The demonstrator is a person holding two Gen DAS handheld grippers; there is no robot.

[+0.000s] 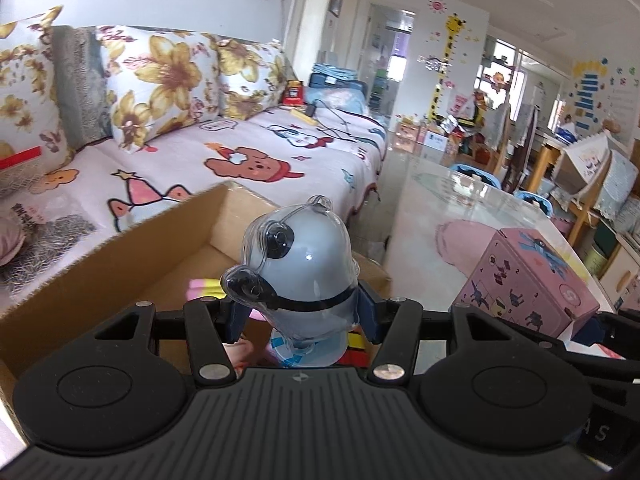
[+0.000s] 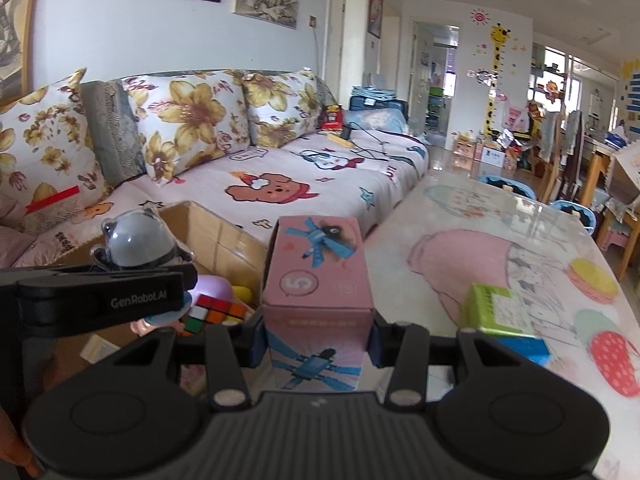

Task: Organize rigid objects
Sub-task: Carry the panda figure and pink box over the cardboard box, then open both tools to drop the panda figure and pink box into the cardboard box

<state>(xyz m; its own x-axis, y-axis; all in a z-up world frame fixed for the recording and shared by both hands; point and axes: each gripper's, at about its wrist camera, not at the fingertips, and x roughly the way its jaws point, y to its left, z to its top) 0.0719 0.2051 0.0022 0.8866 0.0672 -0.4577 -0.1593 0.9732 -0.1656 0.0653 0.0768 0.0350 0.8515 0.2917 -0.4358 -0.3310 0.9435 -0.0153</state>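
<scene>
My left gripper [image 1: 304, 316] is shut on a grey panda toy [image 1: 304, 264] in a clear plastic shell, held above the open cardboard box [image 1: 120, 256]. The toy also shows in the right wrist view [image 2: 140, 240], with the left gripper [image 2: 120, 304] beside it. My right gripper [image 2: 316, 340] is shut on a pink carton [image 2: 316, 280] marked 5, held upright just right of the box [image 2: 224, 236]. The carton shows in the left wrist view [image 1: 528, 284] at the right. Inside the box lie a Rubik's cube [image 2: 212, 312] and other toys.
A sofa [image 1: 240, 152] with flowered cushions and a cartoon blanket runs behind the box. A glass-topped table [image 2: 500, 240] with a pink printed cloth stretches right; a green and blue box [image 2: 500, 316] lies on it. Chairs and clutter stand beyond.
</scene>
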